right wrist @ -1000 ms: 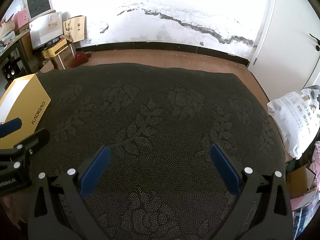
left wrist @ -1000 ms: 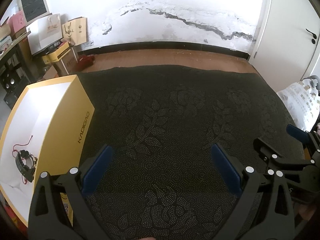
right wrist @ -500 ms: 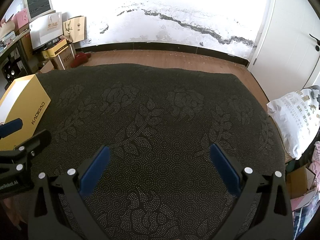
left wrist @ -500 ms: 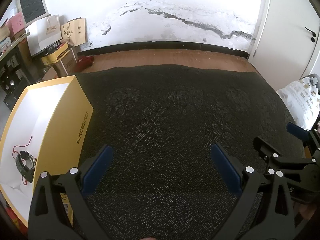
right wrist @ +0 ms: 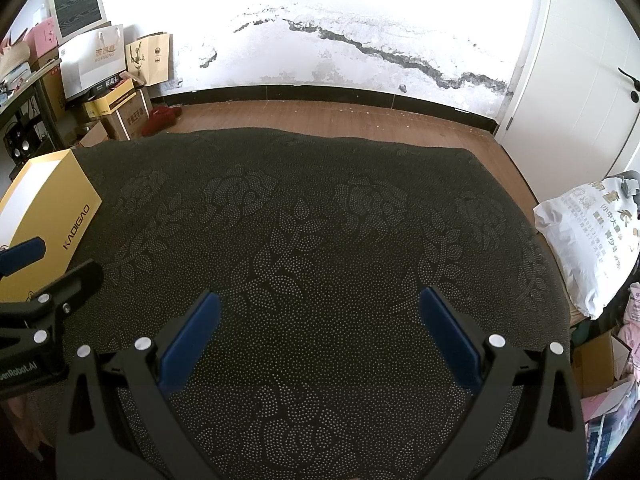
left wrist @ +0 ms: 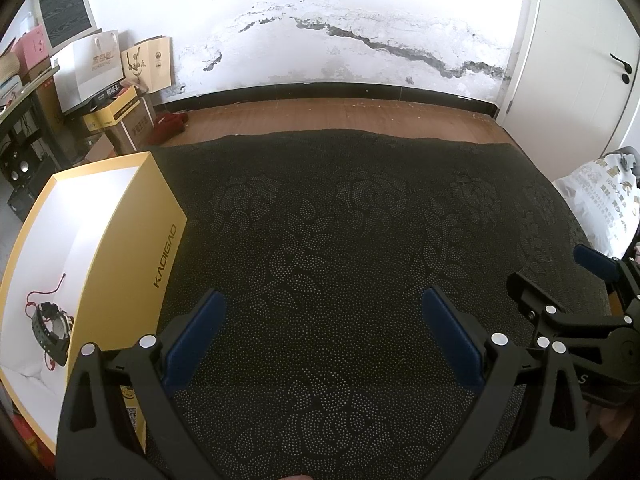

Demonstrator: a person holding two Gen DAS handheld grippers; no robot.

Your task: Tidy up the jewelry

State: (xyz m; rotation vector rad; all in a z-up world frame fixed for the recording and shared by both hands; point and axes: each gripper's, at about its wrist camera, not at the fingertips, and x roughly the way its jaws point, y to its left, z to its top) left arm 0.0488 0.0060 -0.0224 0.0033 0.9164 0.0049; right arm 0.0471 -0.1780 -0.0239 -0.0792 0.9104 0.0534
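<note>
An open yellow box (left wrist: 132,248) with a white inside stands at the left edge of the dark patterned cloth (left wrist: 340,240). A black watch (left wrist: 50,326) and a red cord (left wrist: 44,294) lie inside it. My left gripper (left wrist: 322,334) is open and empty over the cloth, just right of the box. My right gripper (right wrist: 318,330) is open and empty over the cloth's middle. The box also shows in the right wrist view (right wrist: 52,204), at far left. Each gripper shows at the edge of the other's view.
A white printed bag (right wrist: 592,240) lies off the cloth's right edge. Boxes and paper bags (left wrist: 104,92) are stacked by the far left wall. A wooden floor (left wrist: 340,116) and a white door (left wrist: 580,52) lie beyond the cloth.
Both grippers stay open and empty. The left wrist view has shifted slightly, so the yellow box sits a little farther in and the view is tilted a bit up.
</note>
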